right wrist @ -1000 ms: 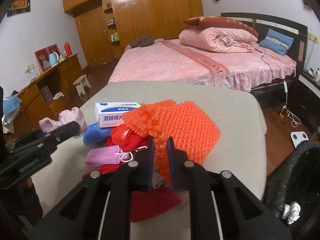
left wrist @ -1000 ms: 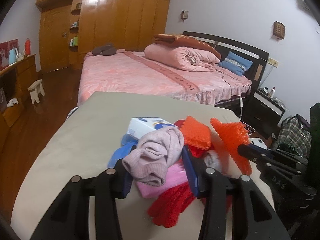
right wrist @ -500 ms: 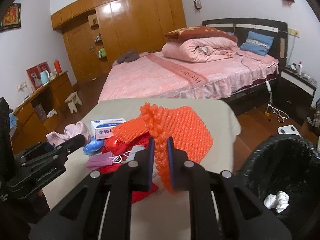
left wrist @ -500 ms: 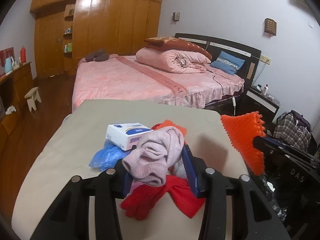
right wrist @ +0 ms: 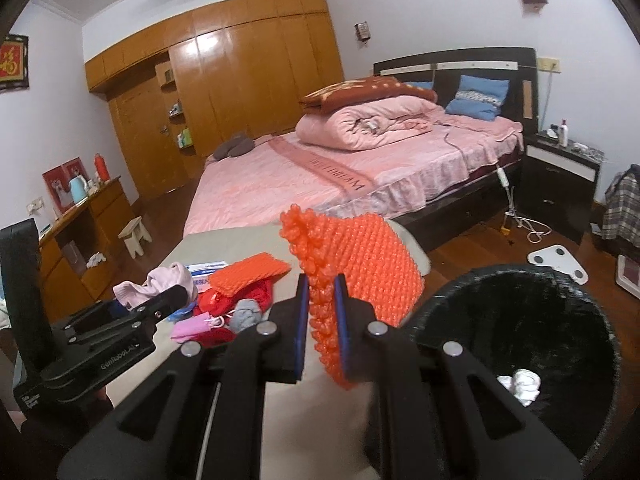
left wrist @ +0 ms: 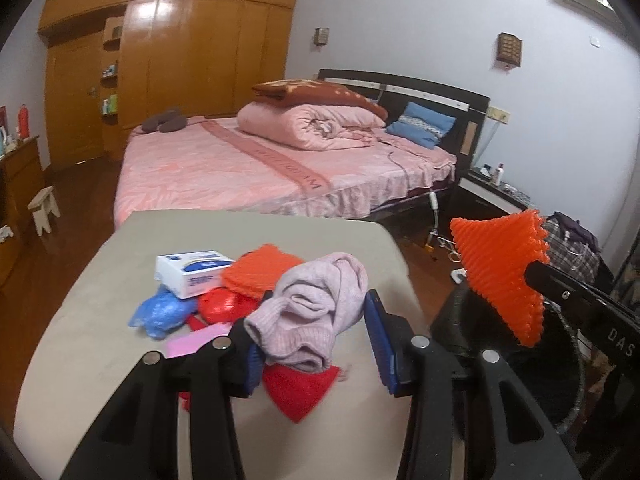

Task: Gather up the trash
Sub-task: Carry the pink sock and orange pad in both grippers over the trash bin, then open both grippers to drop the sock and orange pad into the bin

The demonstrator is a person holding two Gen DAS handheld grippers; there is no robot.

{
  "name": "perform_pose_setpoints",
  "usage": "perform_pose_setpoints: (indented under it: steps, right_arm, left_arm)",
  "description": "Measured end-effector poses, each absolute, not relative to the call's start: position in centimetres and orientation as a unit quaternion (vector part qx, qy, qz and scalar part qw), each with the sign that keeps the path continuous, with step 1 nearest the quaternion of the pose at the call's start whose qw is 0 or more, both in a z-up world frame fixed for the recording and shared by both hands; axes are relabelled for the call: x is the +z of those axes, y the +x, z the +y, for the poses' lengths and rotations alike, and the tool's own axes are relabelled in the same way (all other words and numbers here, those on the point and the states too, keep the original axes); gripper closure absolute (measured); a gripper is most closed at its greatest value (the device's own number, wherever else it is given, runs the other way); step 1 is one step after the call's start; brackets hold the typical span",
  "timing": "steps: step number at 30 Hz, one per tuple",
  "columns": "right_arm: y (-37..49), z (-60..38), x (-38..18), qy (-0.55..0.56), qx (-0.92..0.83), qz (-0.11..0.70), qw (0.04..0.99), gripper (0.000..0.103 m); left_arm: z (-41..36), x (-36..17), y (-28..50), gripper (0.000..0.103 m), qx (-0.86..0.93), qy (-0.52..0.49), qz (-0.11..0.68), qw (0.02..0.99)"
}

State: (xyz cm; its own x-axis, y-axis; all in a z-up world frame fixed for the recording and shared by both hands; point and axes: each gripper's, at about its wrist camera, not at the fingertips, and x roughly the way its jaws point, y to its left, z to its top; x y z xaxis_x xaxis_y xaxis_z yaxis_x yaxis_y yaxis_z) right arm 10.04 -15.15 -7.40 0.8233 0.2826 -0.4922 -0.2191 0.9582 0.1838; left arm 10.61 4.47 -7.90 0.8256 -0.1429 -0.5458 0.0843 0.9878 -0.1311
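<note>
My left gripper (left wrist: 312, 332) is shut on a pale pink knitted cloth (left wrist: 312, 308) and holds it above the beige table (left wrist: 100, 300). The cloth bulges between the blue pads. My right gripper (right wrist: 322, 320) is shut on an orange foam net (right wrist: 368, 260), which sticks up out of its jaws. From the left wrist, that net (left wrist: 504, 264) hangs at the right beside the black trash bin (right wrist: 520, 320). On the table remains a pile: a second orange net (left wrist: 260, 268), red pieces (left wrist: 296, 388), a blue bag (left wrist: 160, 312) and a white box (left wrist: 192, 272).
Crumpled white tissue (right wrist: 520, 384) lies inside the bin. A pink bed (left wrist: 240, 172) stands behind the table, with a dark nightstand (right wrist: 560, 184) and a white scale (right wrist: 560, 260) on the wooden floor at the right. A wooden desk (right wrist: 80, 232) runs along the left wall.
Both grippers have risen and moved right, away from the pile, each with its item. The bin has come fully into the right wrist view.
</note>
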Motion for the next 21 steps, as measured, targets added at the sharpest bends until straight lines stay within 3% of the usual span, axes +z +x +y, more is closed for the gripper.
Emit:
perform_pose_setpoints:
  steps: [21]
  right_arm:
    - [5.8,-26.1,-8.8,0.067,0.005,0.271,0.96,0.091]
  left_arm:
    - [-6.1,-7.2,9.7,0.058,-0.176,-0.032,0.274,0.945]
